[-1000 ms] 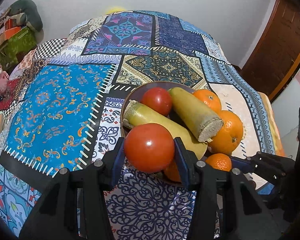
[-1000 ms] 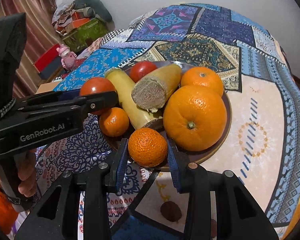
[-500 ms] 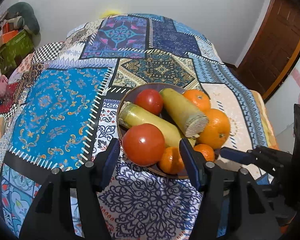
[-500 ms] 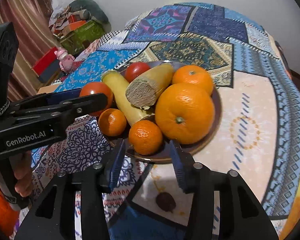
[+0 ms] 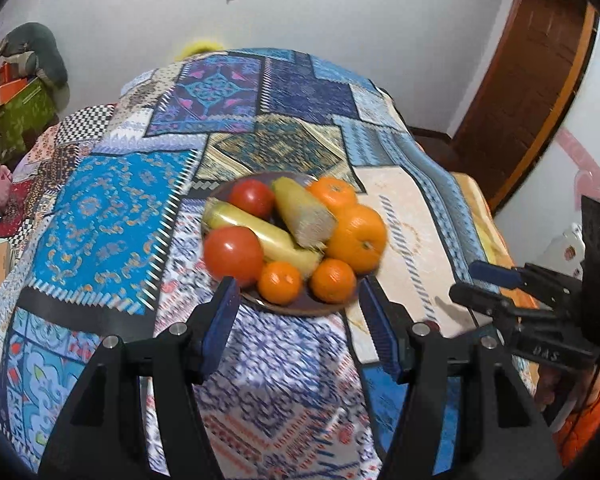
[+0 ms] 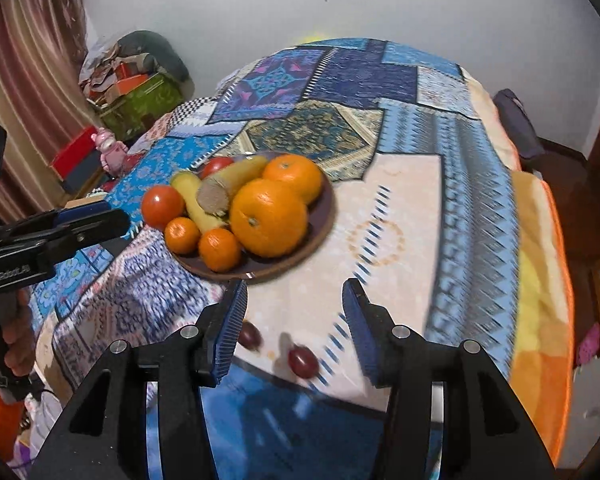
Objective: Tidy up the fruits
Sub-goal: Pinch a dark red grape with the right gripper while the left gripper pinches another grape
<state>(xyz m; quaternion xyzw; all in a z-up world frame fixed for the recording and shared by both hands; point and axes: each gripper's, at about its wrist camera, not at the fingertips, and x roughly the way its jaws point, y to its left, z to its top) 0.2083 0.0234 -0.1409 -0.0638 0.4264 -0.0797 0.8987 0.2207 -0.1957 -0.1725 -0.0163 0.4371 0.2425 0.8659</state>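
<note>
A round brown plate (image 6: 320, 220) of fruit sat on the patchwork quilt (image 5: 112, 208). Its two long yellow-green cut pieces (image 5: 304, 214) lay crossed, one pointing far-left, one near-right. Left gripper (image 5: 296, 316) and right gripper (image 6: 294, 316) hung released, empty, near the plate.

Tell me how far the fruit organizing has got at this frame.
Mostly done: the plate holds two tomatoes, oranges, small mandarins and two long yellow-green pieces. Nothing is in hand; the left gripper and right gripper are both open and empty. Left over: two small dark red fruits lie on the patchwork cloth, off the plate.
</note>
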